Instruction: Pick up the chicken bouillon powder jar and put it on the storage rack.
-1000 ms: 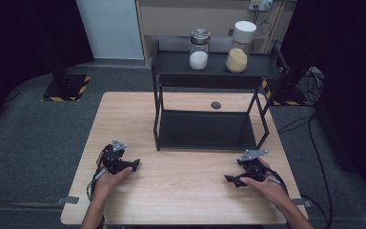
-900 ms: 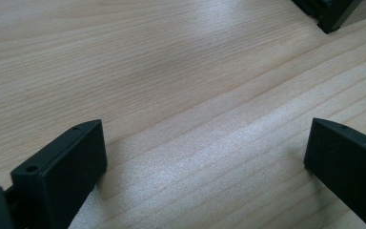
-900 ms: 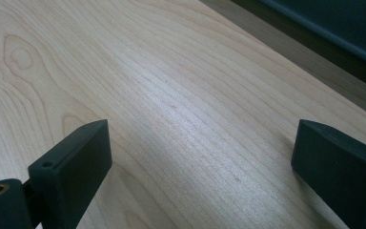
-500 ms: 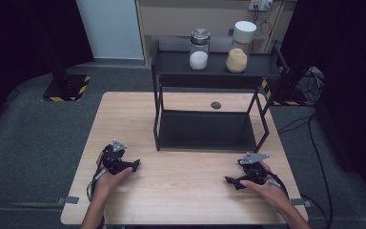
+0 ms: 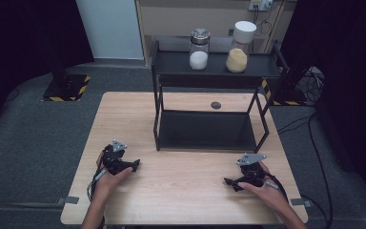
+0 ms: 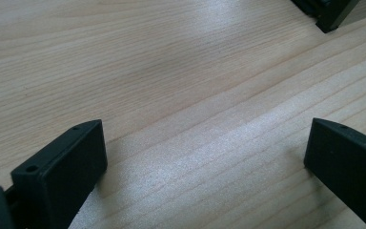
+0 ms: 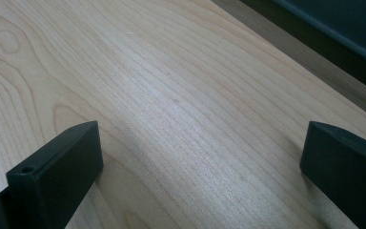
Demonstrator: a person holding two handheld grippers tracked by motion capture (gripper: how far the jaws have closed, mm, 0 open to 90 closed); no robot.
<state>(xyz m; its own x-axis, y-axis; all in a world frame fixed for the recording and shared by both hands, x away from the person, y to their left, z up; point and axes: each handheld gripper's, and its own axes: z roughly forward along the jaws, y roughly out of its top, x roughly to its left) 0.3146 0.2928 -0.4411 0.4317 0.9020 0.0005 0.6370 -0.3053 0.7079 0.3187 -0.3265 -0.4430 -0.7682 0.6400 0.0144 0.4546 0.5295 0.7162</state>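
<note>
Both grippers rest low on the wooden table, each held by a hand near the front edge. My left gripper points right, and in the left gripper view its jaws stand wide apart over bare wood. My right gripper points left. Its jaws have just been opening and now stand wide, with nothing between them.
A black two-tier rack stands at the table's far middle; its foot and lower shelf show in the gripper views. On top stand a jar of white powder and a white-lidded jar of yellow powder. A small dark disc lies behind.
The right hand has shifted slightly toward the near edge of the table. The left hand has stayed in place.
</note>
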